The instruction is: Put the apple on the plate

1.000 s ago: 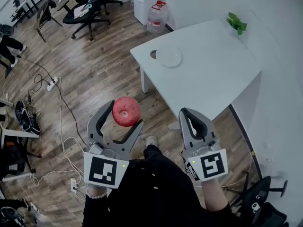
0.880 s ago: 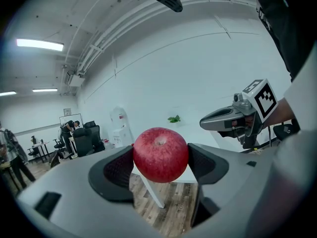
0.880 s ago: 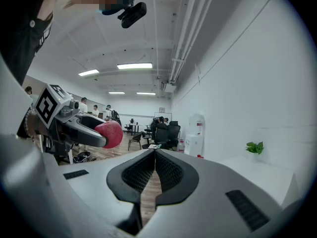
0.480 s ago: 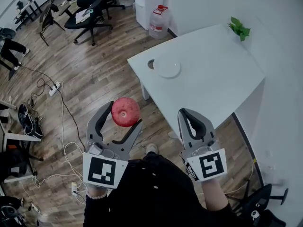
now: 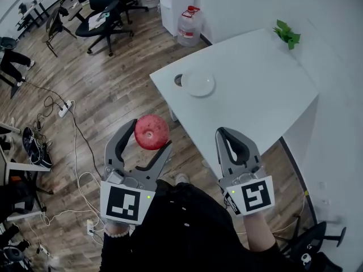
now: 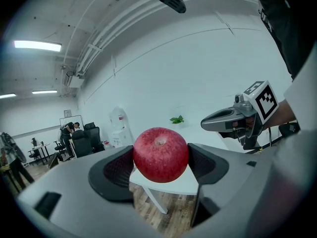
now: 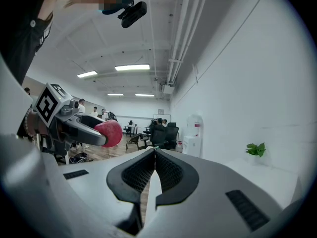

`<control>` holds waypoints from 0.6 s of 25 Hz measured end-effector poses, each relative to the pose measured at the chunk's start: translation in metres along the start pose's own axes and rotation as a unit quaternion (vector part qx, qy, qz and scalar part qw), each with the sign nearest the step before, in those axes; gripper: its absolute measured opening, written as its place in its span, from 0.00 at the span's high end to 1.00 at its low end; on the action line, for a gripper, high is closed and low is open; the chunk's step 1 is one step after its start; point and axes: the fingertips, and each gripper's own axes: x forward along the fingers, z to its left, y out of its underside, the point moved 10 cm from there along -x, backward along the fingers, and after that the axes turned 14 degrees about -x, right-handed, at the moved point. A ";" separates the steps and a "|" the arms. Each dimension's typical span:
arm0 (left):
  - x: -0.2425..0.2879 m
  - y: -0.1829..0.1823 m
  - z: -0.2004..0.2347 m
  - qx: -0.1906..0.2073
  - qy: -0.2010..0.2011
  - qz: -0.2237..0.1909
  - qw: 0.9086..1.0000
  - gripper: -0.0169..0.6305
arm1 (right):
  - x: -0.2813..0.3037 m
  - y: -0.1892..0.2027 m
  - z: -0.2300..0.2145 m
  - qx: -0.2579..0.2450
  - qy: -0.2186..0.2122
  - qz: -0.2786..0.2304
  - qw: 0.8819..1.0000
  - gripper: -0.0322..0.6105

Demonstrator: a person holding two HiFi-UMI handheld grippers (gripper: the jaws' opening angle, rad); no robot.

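**Head view:** task is abt half done, by my read. The apple (image 5: 151, 132) is up off any surface, pinched btwn the jaws of the left hand-held gripper (image 5: 148, 138), but it's not on the plate (image 5: 199, 84) yet. The plate sits bare near the tabletop (image 5: 255, 89) corner, well ahead of that hand-held gripper & a bit to its right. The apple hangs over the wood floor (image 5: 113, 89), short of the tabletop edge. What's left: carry fwd, lower, let go. The right hand-held gripper (image 5: 232, 136) is held alongside the left one, apart from it, pointing fwd over the near tabletop edge.

**Left gripper view:** both pads press the apple's sides, stem dimple facing up. The hand-held gripper sits roughly level, aimed twd the tabletop. A small green plant (image 6: 177, 119) stands far ahead. The right hand-held gripper shows off to its right, not touching.

**Right gripper view:** the jaws are pressed together w/ nothing btwn them. The left hand-held gripper w/ the apple shows off to its left, at abt the same height.
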 end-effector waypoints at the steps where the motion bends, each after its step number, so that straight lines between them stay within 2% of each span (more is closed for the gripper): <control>1: 0.000 -0.001 0.000 -0.001 0.000 -0.001 1.000 0.44 | 0.000 0.000 0.000 0.000 -0.001 0.001 1.000 0.88; 15: 0.011 0.004 0.004 -0.007 0.013 -0.007 1.000 0.44 | 0.002 0.002 0.000 -0.007 0.009 0.008 1.000 0.88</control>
